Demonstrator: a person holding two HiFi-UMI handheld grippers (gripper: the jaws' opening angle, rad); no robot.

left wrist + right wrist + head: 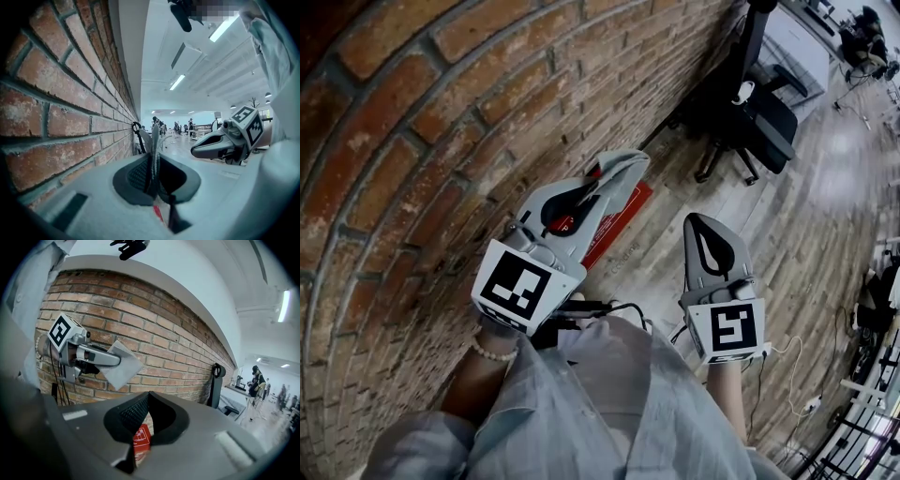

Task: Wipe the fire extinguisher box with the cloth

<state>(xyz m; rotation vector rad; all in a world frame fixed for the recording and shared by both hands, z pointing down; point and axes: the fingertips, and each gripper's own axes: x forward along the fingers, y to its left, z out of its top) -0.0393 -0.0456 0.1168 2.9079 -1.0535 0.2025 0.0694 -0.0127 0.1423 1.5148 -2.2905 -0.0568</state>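
The cloth (123,364), judged soft and light, was clamped by one edge in the left tool (621,172); the right tool (704,223) was closed together, empty.

Left gripper (623,167) and right gripper (698,223) are grey; shirt (609,403) seemingly pale blue.

Your left gripper (617,172), cloth (123,365) in its jaws, lies beside the brick wall (441,141) on your left, above the fire extinguisher box (621,221) at the wall's foot; right gripper (702,221) to its right; office chair (761,114) beyond.
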